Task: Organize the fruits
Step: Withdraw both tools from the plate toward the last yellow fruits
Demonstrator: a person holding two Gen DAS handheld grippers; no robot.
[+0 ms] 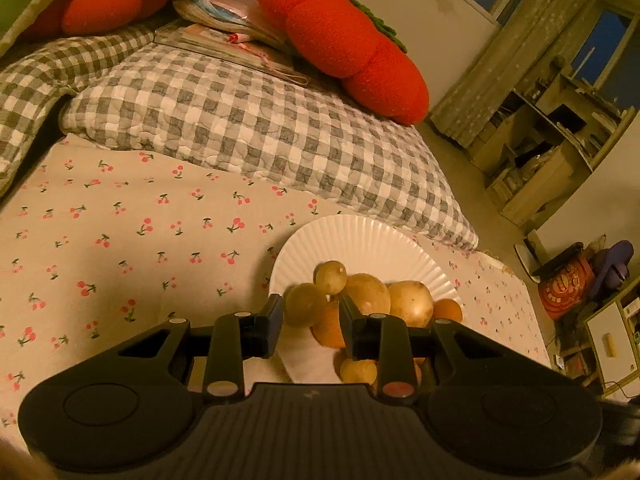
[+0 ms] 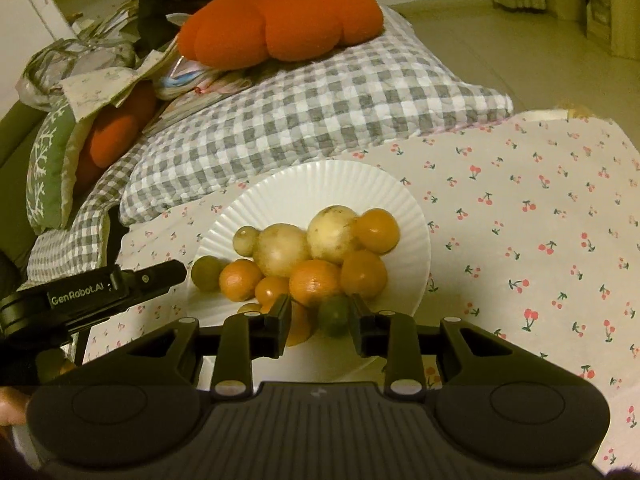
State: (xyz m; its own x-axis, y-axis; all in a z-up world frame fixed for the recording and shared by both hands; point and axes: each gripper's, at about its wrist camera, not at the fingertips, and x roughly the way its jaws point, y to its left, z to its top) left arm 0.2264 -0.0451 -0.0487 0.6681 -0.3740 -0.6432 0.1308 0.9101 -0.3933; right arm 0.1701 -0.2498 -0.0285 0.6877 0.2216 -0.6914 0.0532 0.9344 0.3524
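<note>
A white fluted paper plate [image 2: 320,172] lies on a bed, on a cream sheet printed with red cherries [image 2: 520,220], and it carries all the fruit. In the right wrist view the pile fills the plate's half toward 6 o'clock. Two large pale yellow round fruits [image 2: 280,254] sit side by side at its middle with a small pale one [image 2: 245,240] touching them at 9 o'clock. Round orange citrus fruits [image 2: 314,280] crowd against them from 3 round to 7 o'clock. A small dull-green round fruit [image 2: 206,272] rests at the plate's 8 o'clock edge, and the black left gripper [image 1: 310,308] reaches in from 9 o'clock with its tip just beside that fruit. Its jaws stand a little apart and grip nothing, and through the gap its own camera sees fruit and bare plate. The black right gripper [image 2: 320,308] hangs over the plate's 6 o'clock side. Its jaws are parted too, with a small green lime-like fruit [image 2: 334,316] between them against the right-hand jaw and clear of the other, so it is not clamped. A grey-and-white checked quilt [image 2: 320,100] lies at the plate's 12 o'clock, touching its far rim. Farther on at 12 o'clock an orange persimmon-shaped plush cushion [image 2: 280,28] rests on the quilt.
</note>
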